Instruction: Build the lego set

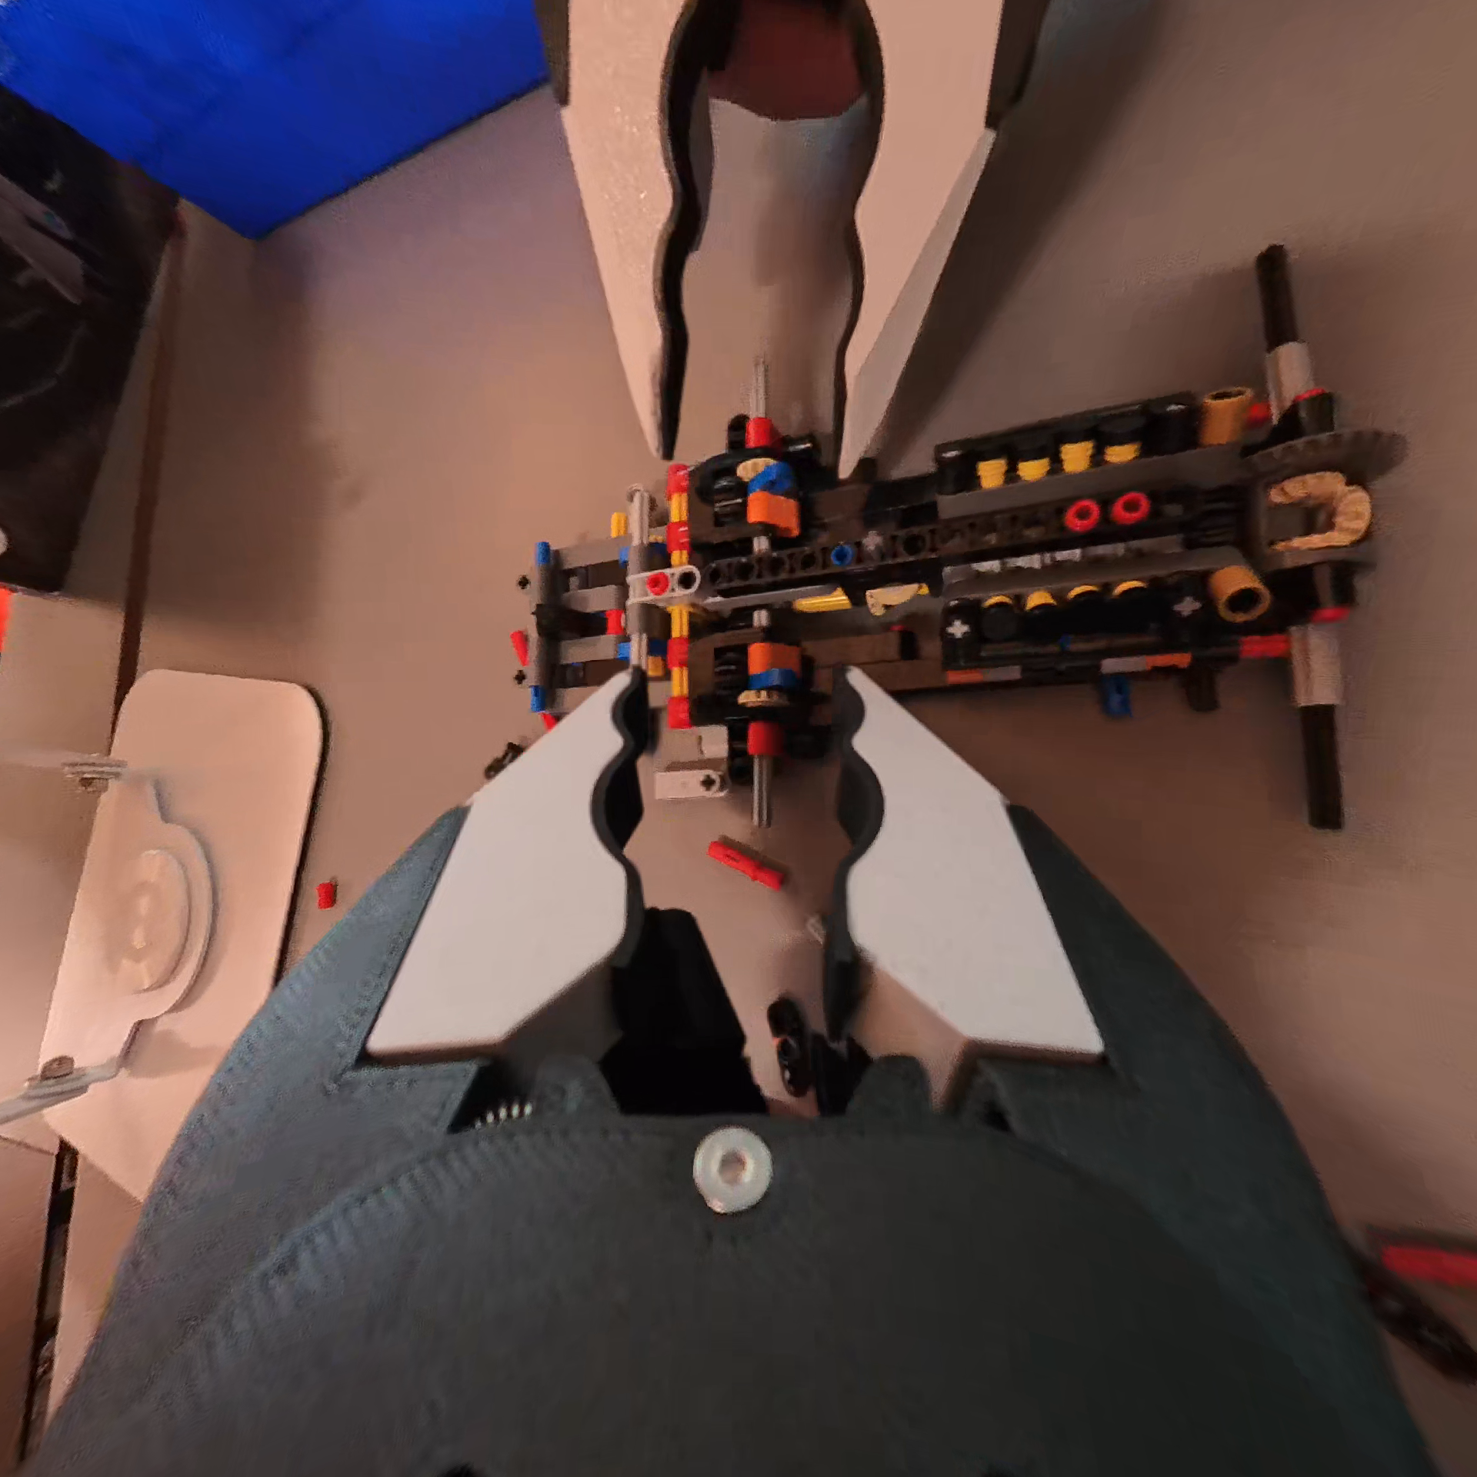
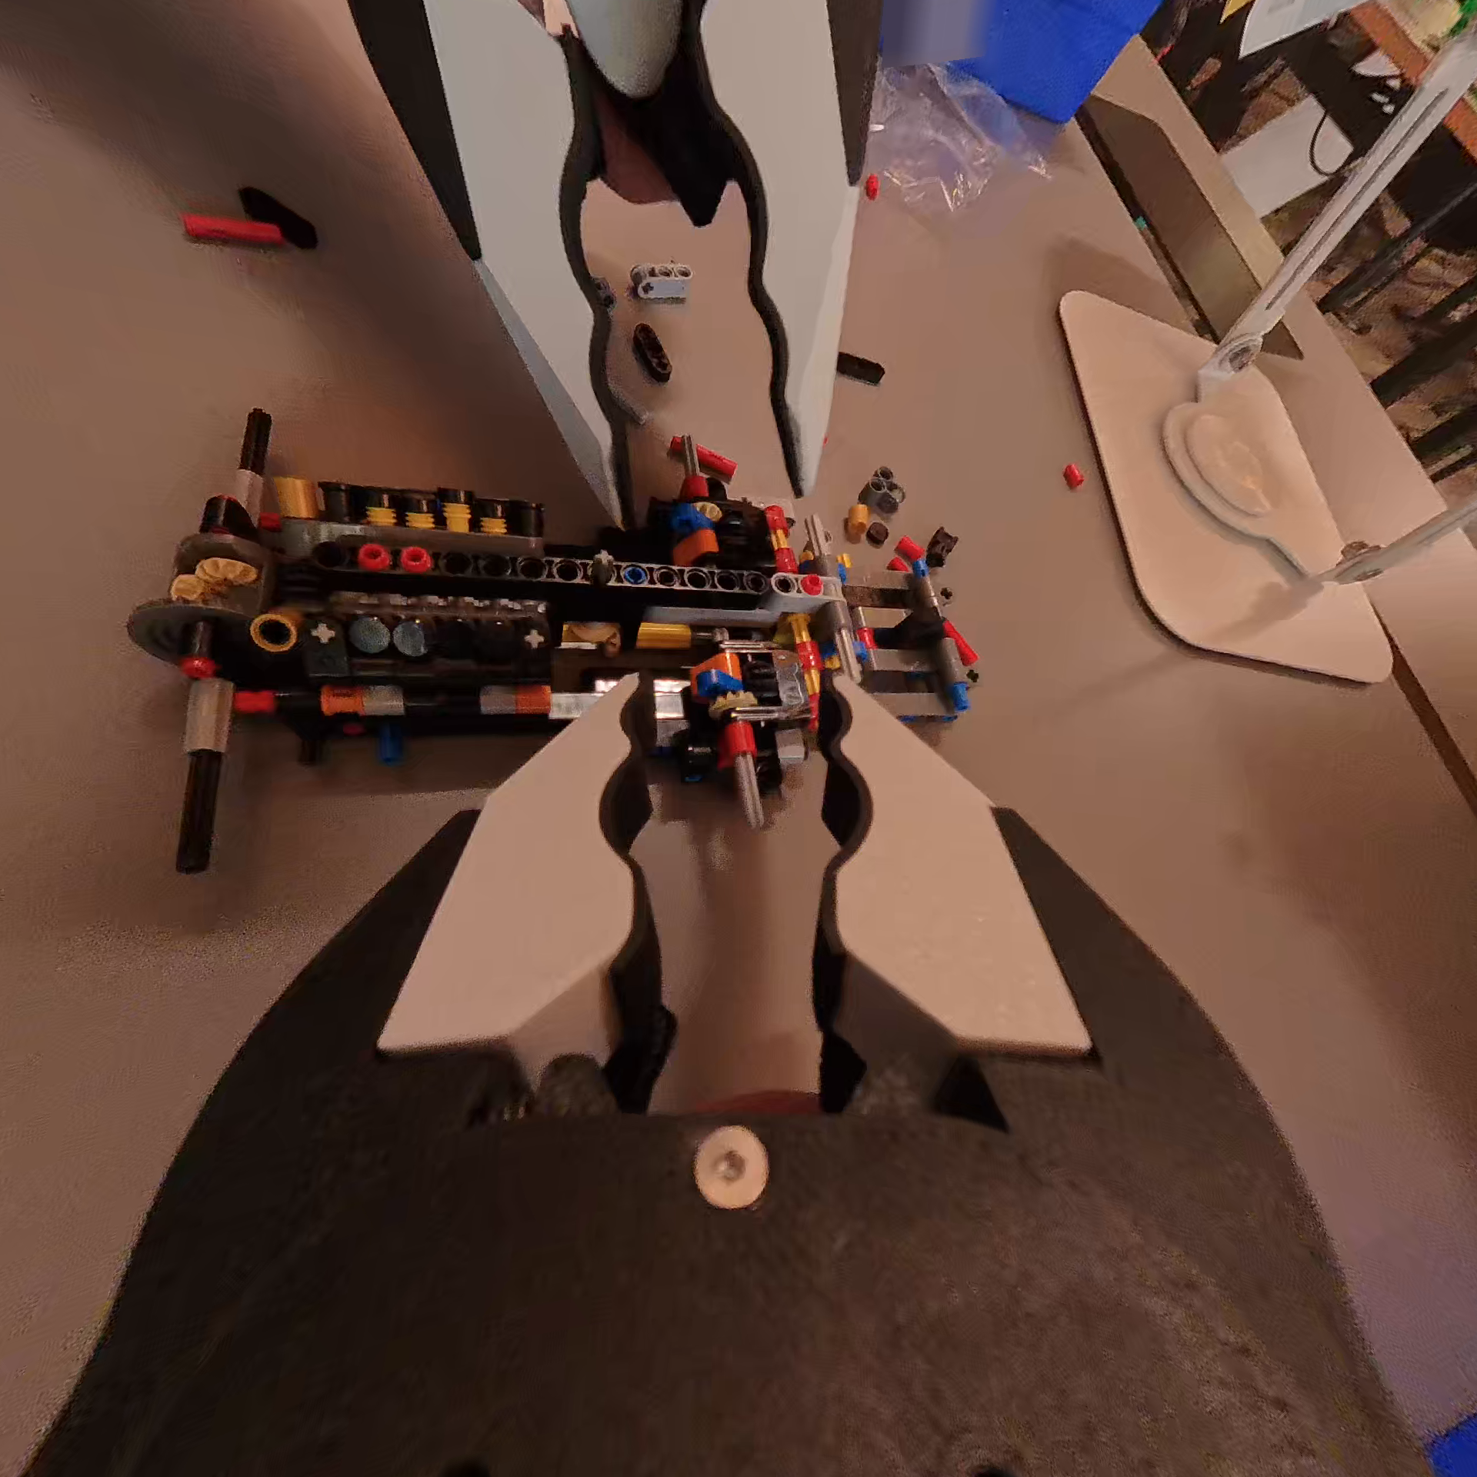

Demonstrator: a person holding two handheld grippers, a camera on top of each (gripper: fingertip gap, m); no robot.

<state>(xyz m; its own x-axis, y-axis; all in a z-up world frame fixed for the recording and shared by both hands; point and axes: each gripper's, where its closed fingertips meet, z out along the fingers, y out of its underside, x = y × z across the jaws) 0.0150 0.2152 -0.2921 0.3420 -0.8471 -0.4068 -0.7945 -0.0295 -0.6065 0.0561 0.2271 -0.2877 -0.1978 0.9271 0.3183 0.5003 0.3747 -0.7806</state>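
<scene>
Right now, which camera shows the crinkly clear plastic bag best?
The right wrist view: the clear plastic bag lies in plain sight on the table at the top, beside the blue thing. The left wrist view shows none of the bag.

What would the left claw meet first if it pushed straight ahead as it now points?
Probably the lego chassis: the left claw is open, its tips already flanking the near orange-and-red axle section. Depth is unclear.
</scene>
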